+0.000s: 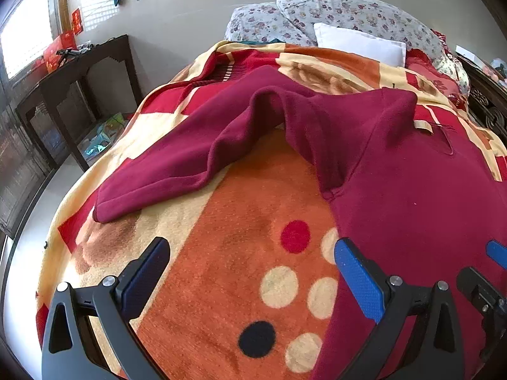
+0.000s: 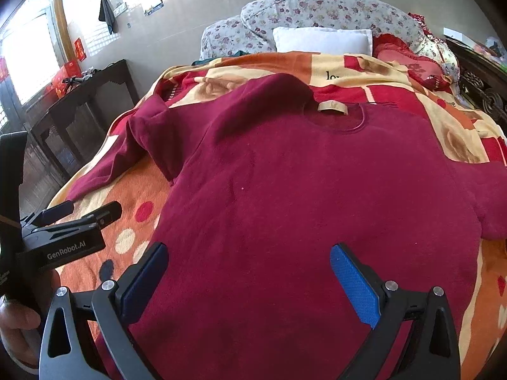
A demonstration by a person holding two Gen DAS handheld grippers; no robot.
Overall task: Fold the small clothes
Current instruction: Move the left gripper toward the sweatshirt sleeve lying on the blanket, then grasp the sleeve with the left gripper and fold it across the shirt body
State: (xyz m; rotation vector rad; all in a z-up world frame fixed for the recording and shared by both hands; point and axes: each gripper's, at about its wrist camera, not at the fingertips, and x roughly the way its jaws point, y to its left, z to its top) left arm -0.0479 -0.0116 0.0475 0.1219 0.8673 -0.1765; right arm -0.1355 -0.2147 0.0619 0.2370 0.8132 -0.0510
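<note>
A maroon fleece top (image 2: 310, 190) is lying spread on the patterned blanket (image 1: 240, 221) covering the bed, neckline and its beige label (image 2: 332, 107) pointing toward the white pillow (image 2: 320, 41) at the head. Nothing appears folded yet. The left sleeve (image 1: 177, 158) is trailing outward across the blanket, humped and twisted near the shoulder rather than lying flat; the opposite sleeve is running toward the frame edge in the right wrist view, only partly visible.

The left gripper (image 1: 252, 272) is hovering with its tongs spread wide over bare blanket, just beside the garment's left side edge and gripping nothing. The right gripper (image 2: 248, 272) is hovering over the lower body of the top, tongs likewise spread and empty. Neither appears to be touching cloth.

Risks noted, as judgement:
- The blanket is itself soft and thick — a low pinch at the side edge or hem could be gathering blanket along with fleece, dragging both.
- The twisted sleeve, if folded inward as it lies, would be leaving a lump under the fold.
- Fleece is thick and springy; a shallow bite on one layer may be slipping out mid-lift.
- The two grippers are working close together — a crossing move risks collision.
</note>
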